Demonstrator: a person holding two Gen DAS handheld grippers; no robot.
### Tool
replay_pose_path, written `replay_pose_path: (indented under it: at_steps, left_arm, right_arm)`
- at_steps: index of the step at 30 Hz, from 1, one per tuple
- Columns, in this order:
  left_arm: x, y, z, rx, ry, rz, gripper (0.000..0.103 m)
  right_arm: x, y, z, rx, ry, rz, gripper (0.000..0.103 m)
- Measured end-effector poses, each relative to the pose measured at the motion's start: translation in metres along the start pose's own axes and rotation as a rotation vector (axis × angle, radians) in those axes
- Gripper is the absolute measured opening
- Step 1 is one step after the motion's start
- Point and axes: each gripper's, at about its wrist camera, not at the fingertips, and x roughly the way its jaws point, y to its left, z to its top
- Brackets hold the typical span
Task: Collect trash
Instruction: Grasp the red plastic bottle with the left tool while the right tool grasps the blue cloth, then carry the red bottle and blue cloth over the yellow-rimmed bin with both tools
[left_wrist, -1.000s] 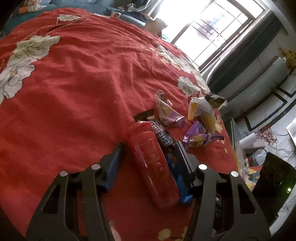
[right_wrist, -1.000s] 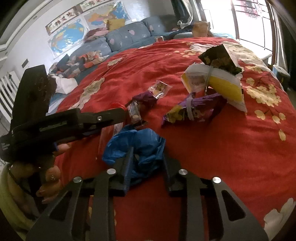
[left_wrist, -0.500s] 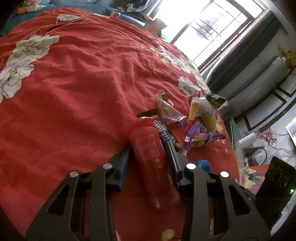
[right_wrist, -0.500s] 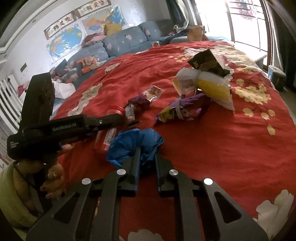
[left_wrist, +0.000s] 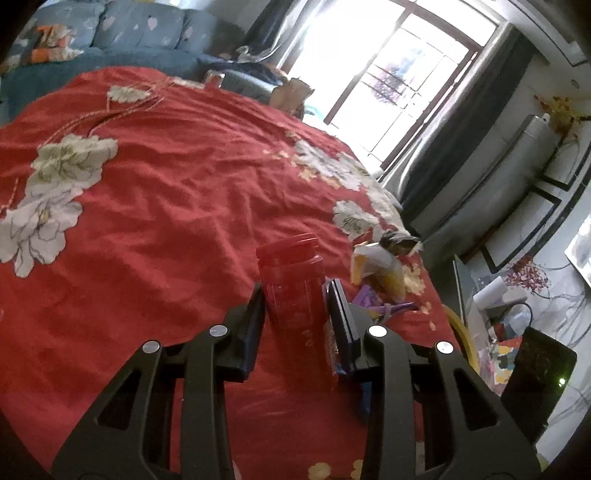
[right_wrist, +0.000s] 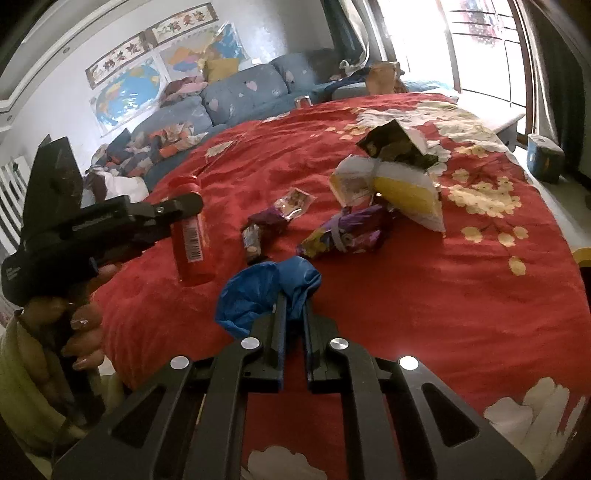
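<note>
My left gripper is shut on a red plastic bottle and holds it tilted up off the red floral cloth; the bottle also shows in the right wrist view. My right gripper is shut on a crumpled blue plastic bag, lifted a little above the cloth. Loose wrappers lie beyond: a purple snack bag, a yellow and white bag, a dark torn packet and small candy wrappers.
A blue sofa with clutter stands at the far side. A window and grey curtains are to the right. A yellow rim shows past the cloth's right edge, beside a cluttered side table.
My left gripper closed on the red bottle and raised it from lying flat to tilted upright. My right gripper closed on the blue bag and lifted it slightly.
</note>
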Motion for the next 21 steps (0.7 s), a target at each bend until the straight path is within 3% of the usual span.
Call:
replay_pose_path:
  at_steps: [21]
  left_arm:
    - [-0.013,-0.048,-0.003,0.101,-0.025,-0.085,0.027]
  right_arm:
    - [-0.042,-0.027,0.016,0.041,-0.125,-0.065,0.007]
